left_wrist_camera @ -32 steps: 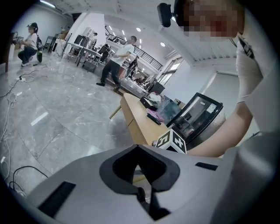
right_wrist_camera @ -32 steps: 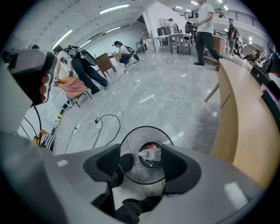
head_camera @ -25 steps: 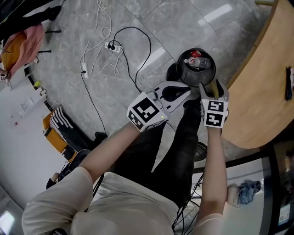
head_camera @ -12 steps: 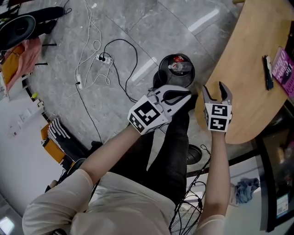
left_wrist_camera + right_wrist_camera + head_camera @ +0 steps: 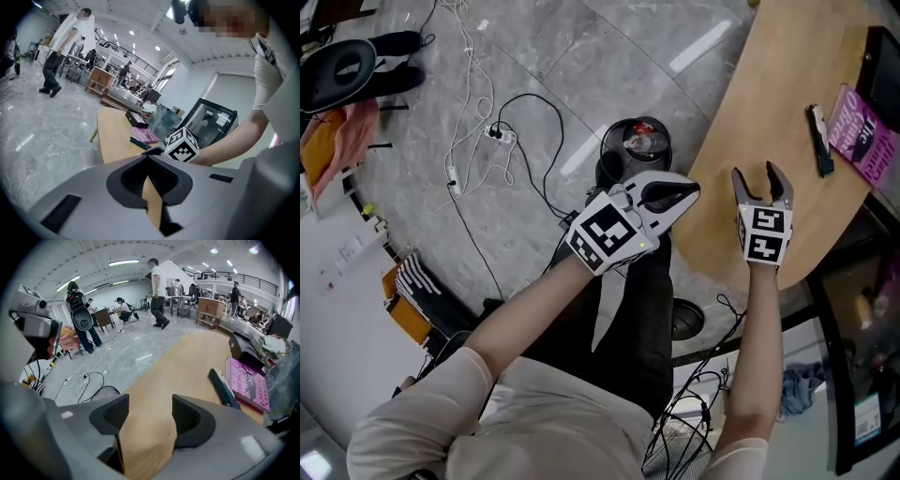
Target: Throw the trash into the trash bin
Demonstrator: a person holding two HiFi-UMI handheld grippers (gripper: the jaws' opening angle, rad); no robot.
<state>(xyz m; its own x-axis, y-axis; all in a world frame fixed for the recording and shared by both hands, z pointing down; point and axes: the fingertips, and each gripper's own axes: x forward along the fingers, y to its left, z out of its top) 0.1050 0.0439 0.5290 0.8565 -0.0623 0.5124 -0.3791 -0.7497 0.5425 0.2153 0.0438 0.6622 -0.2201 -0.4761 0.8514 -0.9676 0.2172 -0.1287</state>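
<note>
Swinging from the trash bin (image 5: 636, 150), we are bringing our right gripper (image 5: 758, 178), jaws spread, over the table (image 5: 778, 94). Our left gripper (image 5: 691, 192) is staying clenched, empty.

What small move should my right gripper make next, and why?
Probably ease the right gripper forward over the wooden table toward the dark pen beside the purple book. Its jaws are open and empty, the trash bin already holds something, and the pen is the nearest loose item ahead; whether it is trash is unclear.
</note>
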